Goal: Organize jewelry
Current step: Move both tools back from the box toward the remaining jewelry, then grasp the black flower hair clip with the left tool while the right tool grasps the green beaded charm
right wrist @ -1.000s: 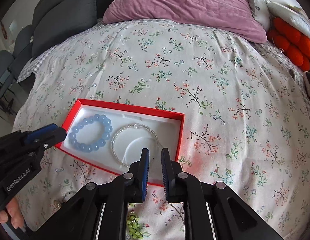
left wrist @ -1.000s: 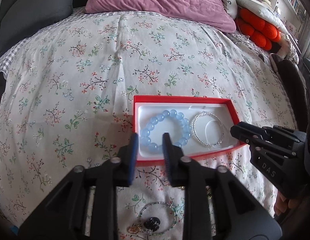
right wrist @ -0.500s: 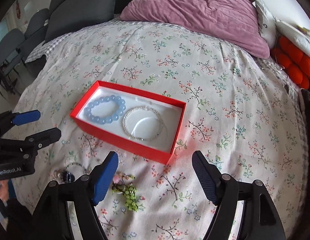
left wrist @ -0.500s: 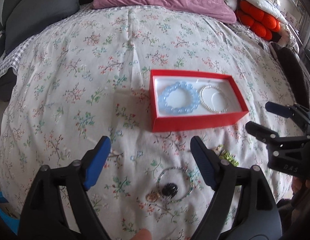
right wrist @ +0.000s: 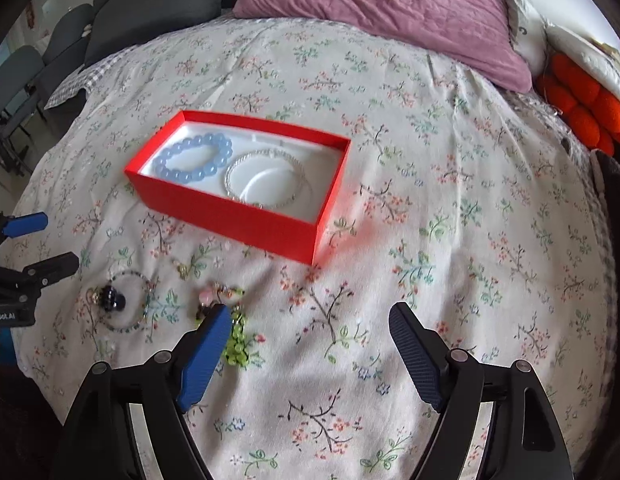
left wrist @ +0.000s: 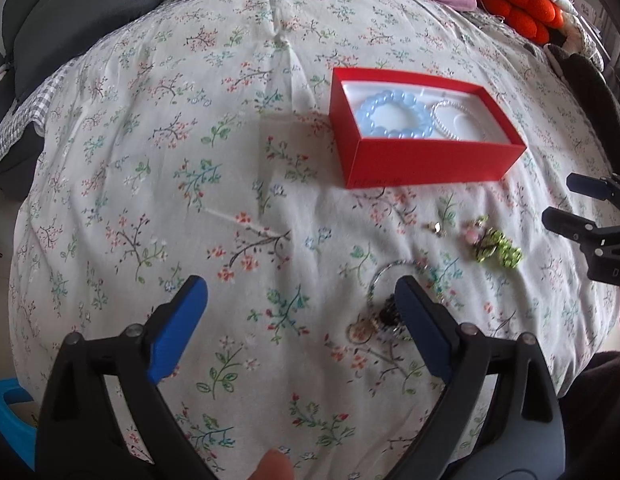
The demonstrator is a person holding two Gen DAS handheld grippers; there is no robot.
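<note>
Red cardboard forms the shallow rectangular box with a white lining that sits on the bed, open at the top. Two bracelets lie inside it side by side, just touching: a bracelet of round pale-blue translucent beads at the left end, and a thin bracelet of small silvery beads in the middle, with bare white lining at the right end.

On the cover in front of the box, three more pieces lie loose. A thin beaded bracelet with a dark charm and a gold ring lies furthest left. Beside it is a tangled bracelet of light-green and pink beads, and a small gold-coloured piece lies between them, nearer the box.

Both tools are released, and their jaws have just been opening. The left gripper hangs over the cover with only fabric between its blue pads; its right finger partly covers the charm bracelet. The right gripper is also spread wide and empty, its left pad overlapping the green tangle in the picture; whether it touches I cannot tell.

All of it rests on a white quilt printed with small flower sprigs, soft and creased. Behind lies a crumpled mauve pillow, with a bright orange knobbly cushion to the right and dark grey cushions to the left. A fingertip shows at the lower edge of the left view.
</note>
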